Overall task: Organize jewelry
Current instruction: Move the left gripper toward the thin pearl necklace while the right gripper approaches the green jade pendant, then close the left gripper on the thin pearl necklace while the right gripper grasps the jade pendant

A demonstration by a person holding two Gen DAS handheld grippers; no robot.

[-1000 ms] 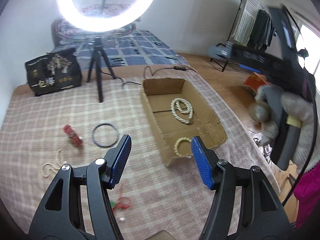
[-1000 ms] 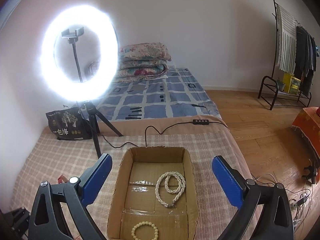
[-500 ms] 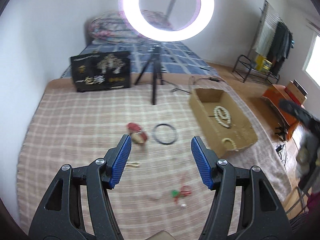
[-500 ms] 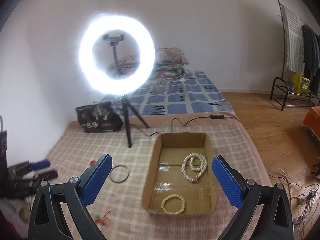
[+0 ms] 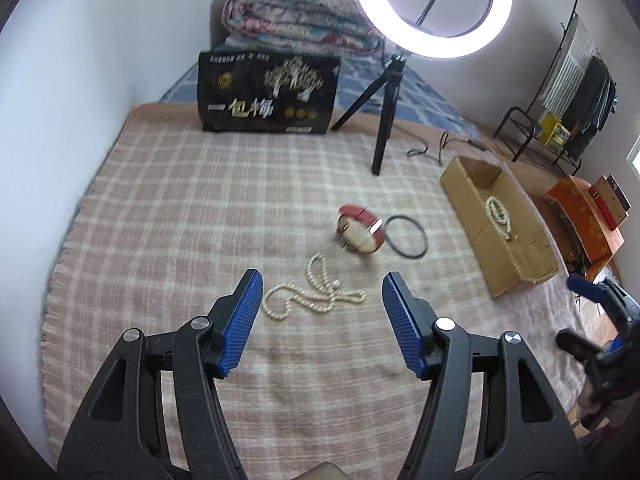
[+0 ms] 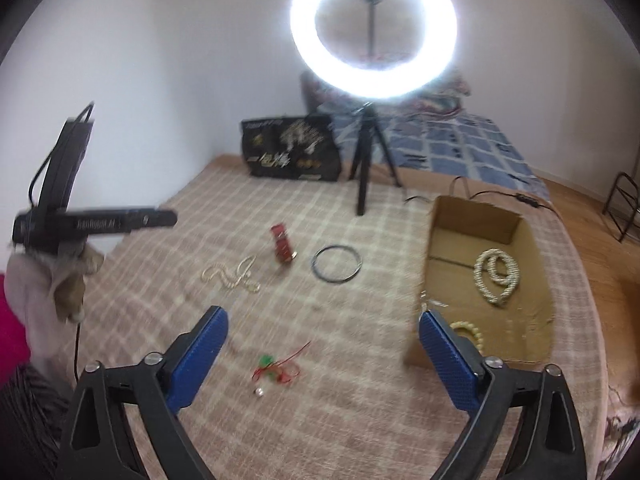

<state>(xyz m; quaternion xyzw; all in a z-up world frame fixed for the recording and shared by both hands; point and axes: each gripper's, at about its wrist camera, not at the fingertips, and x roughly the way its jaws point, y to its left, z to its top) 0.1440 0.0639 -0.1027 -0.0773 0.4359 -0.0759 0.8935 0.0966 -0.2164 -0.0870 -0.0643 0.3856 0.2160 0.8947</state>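
Note:
A loose pearl necklace (image 5: 316, 292) lies on the checked blanket just ahead of my left gripper (image 5: 322, 280), which is open and holds nothing. Beyond it are a red bracelet (image 5: 360, 228) and a black ring (image 5: 406, 236). The cardboard box (image 5: 460, 192) at the right holds a coiled pearl necklace (image 5: 498, 216). My right gripper (image 6: 323, 315) hangs over the blanket, its jaws closing with nothing between them. A red and green string piece (image 6: 276, 368) lies below them. In this view the box (image 6: 476, 208) also shows a beaded bracelet (image 6: 470, 330).
A ring light on a black tripod (image 5: 384, 120) stands behind the jewelry, its cable (image 6: 480, 194) running past the box. A black bag (image 5: 268, 96) leans at the back with folded quilts (image 5: 296, 20) behind. The blanket ends close to the box's right side.
Both views have swung left, away from the box toward the loose jewelry. The pearl necklace now lies before the left gripper. The right gripper has sunk nearer the blanket and its jaws stand slightly narrower.

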